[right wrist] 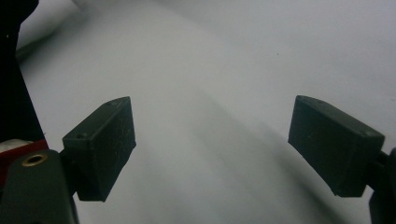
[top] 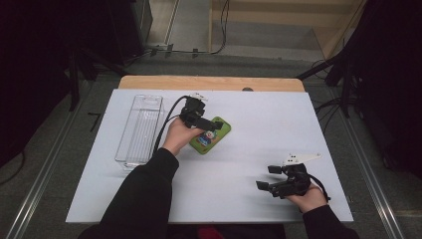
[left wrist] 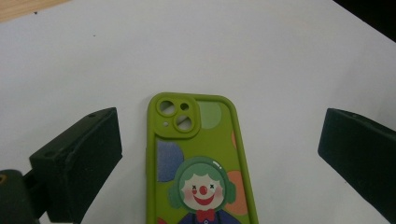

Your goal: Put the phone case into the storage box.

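Observation:
A green phone case [top: 211, 135] [left wrist: 198, 158] printed with a clown lies flat on the white table [top: 249, 124], camera cutouts facing away from the person. My left gripper [top: 199, 119] [left wrist: 219, 154] hovers over its near end, open, one jaw on each side of the case with gaps between. Near the front right of the table my right gripper [top: 267, 177] [right wrist: 212, 149] is open, with only bare table between its jaws.
A clear plastic tray [top: 140, 129] lies lengthwise at the table's left side, just left of the left hand. A wooden strip [top: 209, 82] runs along the far edge. Dark stands and cables surround the table.

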{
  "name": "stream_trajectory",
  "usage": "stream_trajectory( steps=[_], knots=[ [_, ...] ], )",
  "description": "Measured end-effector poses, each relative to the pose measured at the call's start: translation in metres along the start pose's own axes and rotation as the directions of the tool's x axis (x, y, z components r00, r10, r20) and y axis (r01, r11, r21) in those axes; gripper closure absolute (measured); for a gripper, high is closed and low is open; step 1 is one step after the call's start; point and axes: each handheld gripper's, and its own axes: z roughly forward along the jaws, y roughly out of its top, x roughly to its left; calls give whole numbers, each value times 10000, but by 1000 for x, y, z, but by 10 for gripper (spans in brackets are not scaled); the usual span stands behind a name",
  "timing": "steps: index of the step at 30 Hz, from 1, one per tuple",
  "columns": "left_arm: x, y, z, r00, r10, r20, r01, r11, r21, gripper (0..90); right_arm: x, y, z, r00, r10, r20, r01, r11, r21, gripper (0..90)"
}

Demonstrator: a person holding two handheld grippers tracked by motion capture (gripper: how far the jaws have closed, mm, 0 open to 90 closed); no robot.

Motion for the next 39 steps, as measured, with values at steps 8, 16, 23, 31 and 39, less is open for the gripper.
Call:
stream_trajectory(
  steps=[8, 16, 23, 31, 39],
  knots=[
    [2, -7, 7, 10000, -20, -83, 20, 10000, 79, 3, 0, 0, 0, 10000, 40, 8, -40, 10000, 29, 133],
    [2, -16, 14, 9999, -51, -146, 53, 9999, 115, 3, 0, 0, 0, 10000, 38, 15, -38, 10000, 23, 133],
    [1, -22, 21, 9999, -6, -143, 11, 9995, 315, 3, 0, 0, 0, 10000, 33, 15, -33, 10000, 31, 132],
    [0, -29, 28, 9994, 146, -303, -127, 9980, 619, 3, 0, 0, 0, 10000, 28, 16, -28, 10000, 35, 133],
    [0, -37, 35, 9976, 408, -551, -360, 9956, 863, 2, 0, 0, 0, 10000, 44, 2, -44, 10000, 85, 133]
  ],
)
